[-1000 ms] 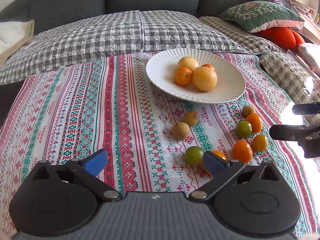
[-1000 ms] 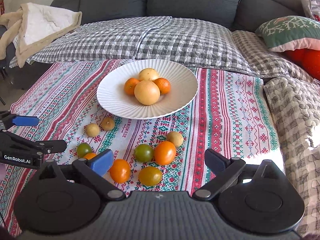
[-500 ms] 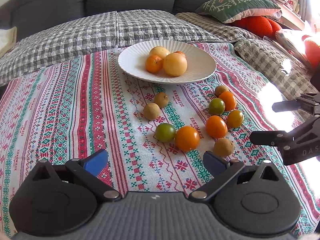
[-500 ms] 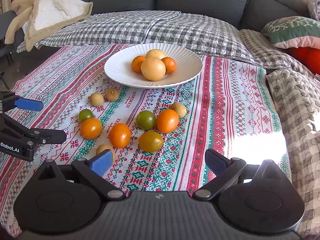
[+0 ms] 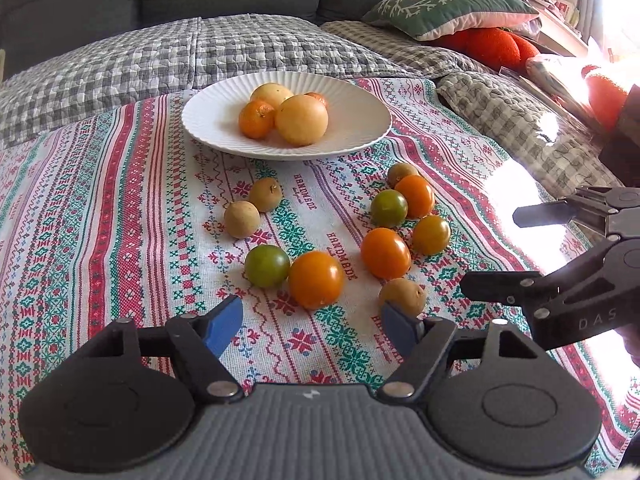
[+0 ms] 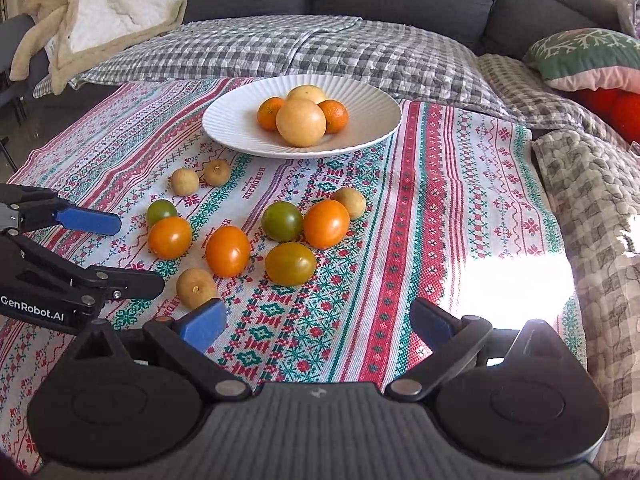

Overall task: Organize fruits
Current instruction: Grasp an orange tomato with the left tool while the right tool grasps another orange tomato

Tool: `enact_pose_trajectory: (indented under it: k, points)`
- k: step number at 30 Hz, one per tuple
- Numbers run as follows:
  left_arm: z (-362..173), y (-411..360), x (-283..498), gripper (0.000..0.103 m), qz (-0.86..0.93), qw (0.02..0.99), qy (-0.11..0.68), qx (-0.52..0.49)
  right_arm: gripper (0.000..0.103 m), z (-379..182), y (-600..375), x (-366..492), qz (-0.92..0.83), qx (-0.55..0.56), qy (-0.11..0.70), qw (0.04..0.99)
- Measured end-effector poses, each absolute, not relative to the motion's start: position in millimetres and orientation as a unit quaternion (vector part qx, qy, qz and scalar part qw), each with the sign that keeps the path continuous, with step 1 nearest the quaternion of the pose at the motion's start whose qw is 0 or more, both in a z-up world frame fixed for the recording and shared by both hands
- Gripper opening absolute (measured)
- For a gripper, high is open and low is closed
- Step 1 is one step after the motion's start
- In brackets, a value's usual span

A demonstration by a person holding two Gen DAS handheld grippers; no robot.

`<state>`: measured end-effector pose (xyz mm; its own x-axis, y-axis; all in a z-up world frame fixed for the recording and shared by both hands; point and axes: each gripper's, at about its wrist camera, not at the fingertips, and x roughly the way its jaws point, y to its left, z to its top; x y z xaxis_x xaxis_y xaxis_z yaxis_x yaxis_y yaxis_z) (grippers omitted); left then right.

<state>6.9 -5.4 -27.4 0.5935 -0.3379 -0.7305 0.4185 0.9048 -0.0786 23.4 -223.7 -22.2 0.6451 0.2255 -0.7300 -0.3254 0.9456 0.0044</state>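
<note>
Fruit Scattered, Both Grippers Low

Now the left gripper (image 5: 312, 326) is closing its fingers on nothing, an orange tomato (image 5: 316, 279) just ahead at lower centre. Beside it, the right gripper (image 6: 318, 324) hovers spread wide. Upper centre, a white plate (image 6: 368, 98) holds citrus.
</note>
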Motion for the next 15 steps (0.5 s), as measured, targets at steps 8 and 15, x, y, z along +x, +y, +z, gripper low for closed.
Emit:
enact_pose_trajectory:
  k: [8, 15]
  points:
    - [-28, -14, 15, 0.032, -0.217, 0.888, 0.404, 0.042, 0.093, -19, -221, 25, 0.162, -0.058, 0.385, 0.907]
    - [-30, -15, 24, 0.022, -0.207, 0.888, 0.409, 0.036, 0.086, -19, -217, 26, 0.172, -0.053, 0.386, 0.905]
